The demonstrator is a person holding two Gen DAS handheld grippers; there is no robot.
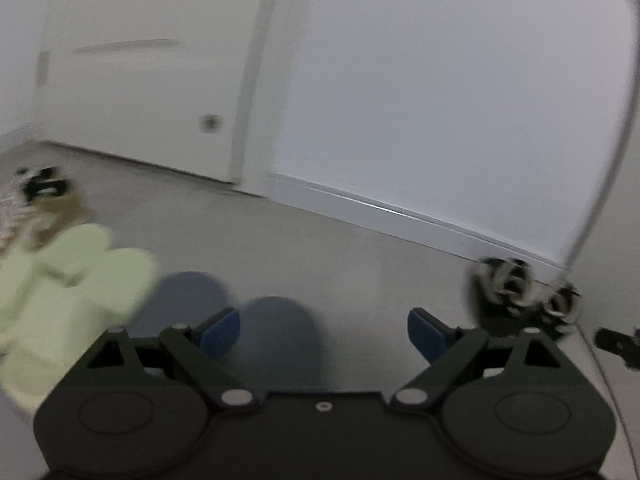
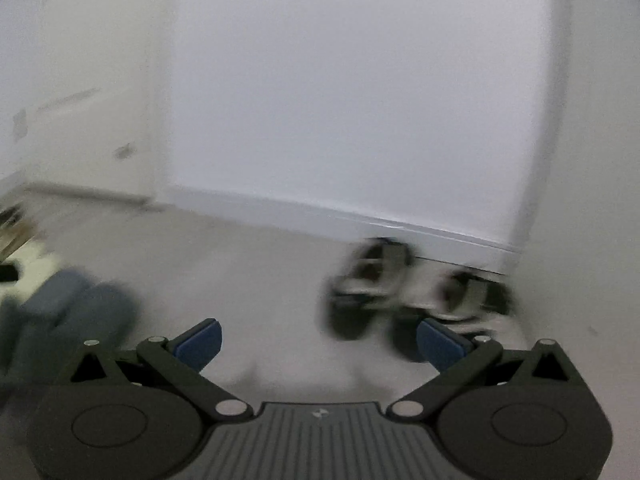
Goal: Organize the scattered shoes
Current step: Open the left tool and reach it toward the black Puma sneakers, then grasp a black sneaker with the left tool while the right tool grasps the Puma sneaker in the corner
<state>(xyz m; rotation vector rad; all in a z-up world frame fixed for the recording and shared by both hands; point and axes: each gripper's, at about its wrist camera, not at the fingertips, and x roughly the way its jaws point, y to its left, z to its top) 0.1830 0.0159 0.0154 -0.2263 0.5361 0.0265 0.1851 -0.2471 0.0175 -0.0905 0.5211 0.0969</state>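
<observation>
Green slippers (image 1: pixel 76 280) side by side at left of floor, blue slippers (image 1: pixel 260 328) paired just beside them, under my left gripper (image 1: pixel 324 330); these look sorted. Black-and-white sandals (image 2: pixel 372 288) near baseboard (image 1: pixel 400 212) lie askew, apart from row; judged still to do. Brown patterned shoes (image 1: pixel 44 196) further left, too blurred to judge. My left gripper spread wide, empty. My right gripper (image 2: pixel 320 342) spread wide, empty, sandals just ahead. Closed door (image 1: pixel 140 80) behind; bare floor (image 1: pixel 360 272) between, nothing blocking reach.
</observation>
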